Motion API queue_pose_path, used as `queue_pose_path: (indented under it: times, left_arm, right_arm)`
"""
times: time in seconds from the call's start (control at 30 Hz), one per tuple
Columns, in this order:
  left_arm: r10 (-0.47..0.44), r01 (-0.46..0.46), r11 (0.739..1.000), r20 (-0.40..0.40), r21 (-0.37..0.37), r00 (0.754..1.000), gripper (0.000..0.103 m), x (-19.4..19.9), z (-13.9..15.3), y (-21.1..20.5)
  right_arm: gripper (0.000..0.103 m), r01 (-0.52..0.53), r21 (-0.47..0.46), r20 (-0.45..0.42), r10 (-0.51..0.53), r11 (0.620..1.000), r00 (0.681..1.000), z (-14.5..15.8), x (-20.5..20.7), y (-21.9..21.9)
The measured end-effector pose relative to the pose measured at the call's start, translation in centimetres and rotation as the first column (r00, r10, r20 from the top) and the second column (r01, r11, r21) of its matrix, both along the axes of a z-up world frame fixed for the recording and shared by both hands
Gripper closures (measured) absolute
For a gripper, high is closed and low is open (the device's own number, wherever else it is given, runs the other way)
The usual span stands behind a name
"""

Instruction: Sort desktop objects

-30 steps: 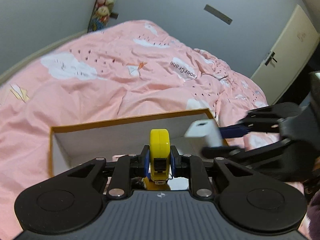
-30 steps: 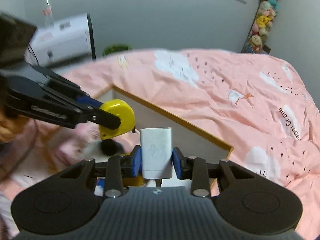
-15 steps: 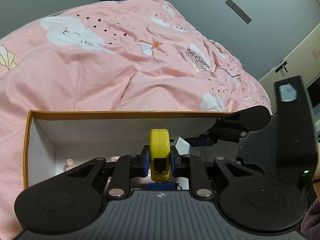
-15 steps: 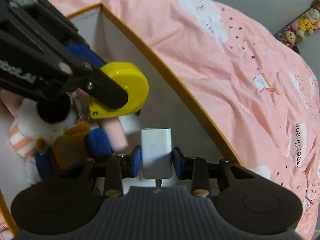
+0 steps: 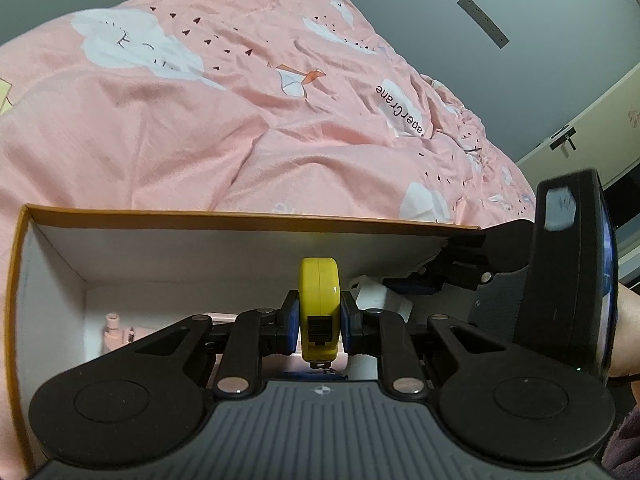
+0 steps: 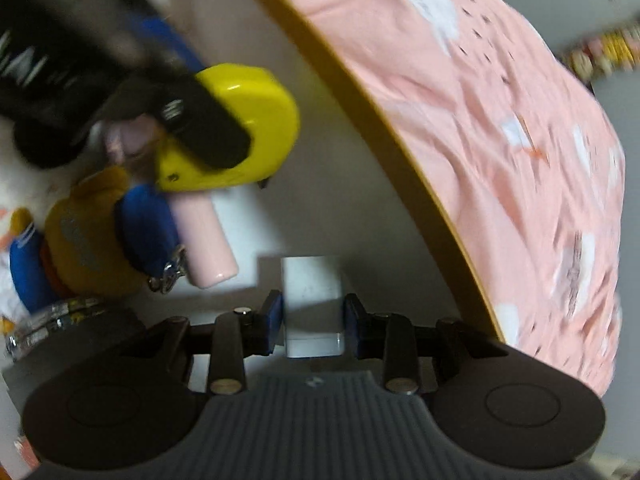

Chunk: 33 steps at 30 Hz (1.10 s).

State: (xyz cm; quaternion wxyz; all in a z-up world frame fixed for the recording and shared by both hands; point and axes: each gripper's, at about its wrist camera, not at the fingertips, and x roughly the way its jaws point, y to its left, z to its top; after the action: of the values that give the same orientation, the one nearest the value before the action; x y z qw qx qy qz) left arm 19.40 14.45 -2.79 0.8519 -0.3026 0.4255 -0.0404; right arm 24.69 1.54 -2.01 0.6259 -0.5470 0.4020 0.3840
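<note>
My left gripper is shut on a yellow tape measure, held on edge inside an orange-rimmed white box. My right gripper is shut on a white charger block and points steeply down beside the box's wall. The right wrist view, which is blurred, shows the tape measure up and left of the charger, with a black finger across it. In the left wrist view the charger shows just right of the tape measure.
Inside the box lie a yellow and blue plush toy, a pink tube and a small pink pump bottle. The box rests on a pink bedspread. A grey wall and a door stand behind.
Both grippers have sunk from above the box down into it, each keeping its object. The right gripper has tipped steeply downward, bringing the charger close to the box's floor.
</note>
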Motion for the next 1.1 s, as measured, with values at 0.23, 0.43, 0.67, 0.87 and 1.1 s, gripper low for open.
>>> queue_pose_path:
  times: [0.23,0.43,0.67,0.87,1.1]
  left_arm:
    - [0.000,0.000,1.000,-0.005,-0.017,1.000,0.081,0.4,-0.4,-0.5]
    - [0.001,-0.002,0.999,-0.020,-0.055,1.000,0.081,1.3,-1.0,-0.8]
    - [0.017,-0.023,0.997,-0.081,-0.071,0.997,0.081,2.6,-2.2,-1.8]
    - [0.055,-0.064,0.995,-0.106,-0.082,0.993,0.081,3.3,-2.5,-2.3]
    - [0.078,-0.094,0.991,-0.158,-0.097,0.984,0.081,4.3,-2.9,-3.7]
  right_arm:
    - [0.066,0.244,0.062,-0.087,-0.238,0.968,0.967,1.5,1.3,0.2]
    - [0.064,0.217,0.106,-0.126,-0.203,0.971,0.971,3.6,1.1,-0.6]
    - [0.064,0.087,0.187,0.000,-0.089,0.979,0.996,6.6,-1.6,-3.0]
    - [0.064,0.081,0.291,0.035,-0.095,0.953,0.995,8.7,-0.8,-5.1]
    - [0.066,0.114,0.339,0.003,-0.122,0.934,0.992,8.1,-0.2,-4.4]
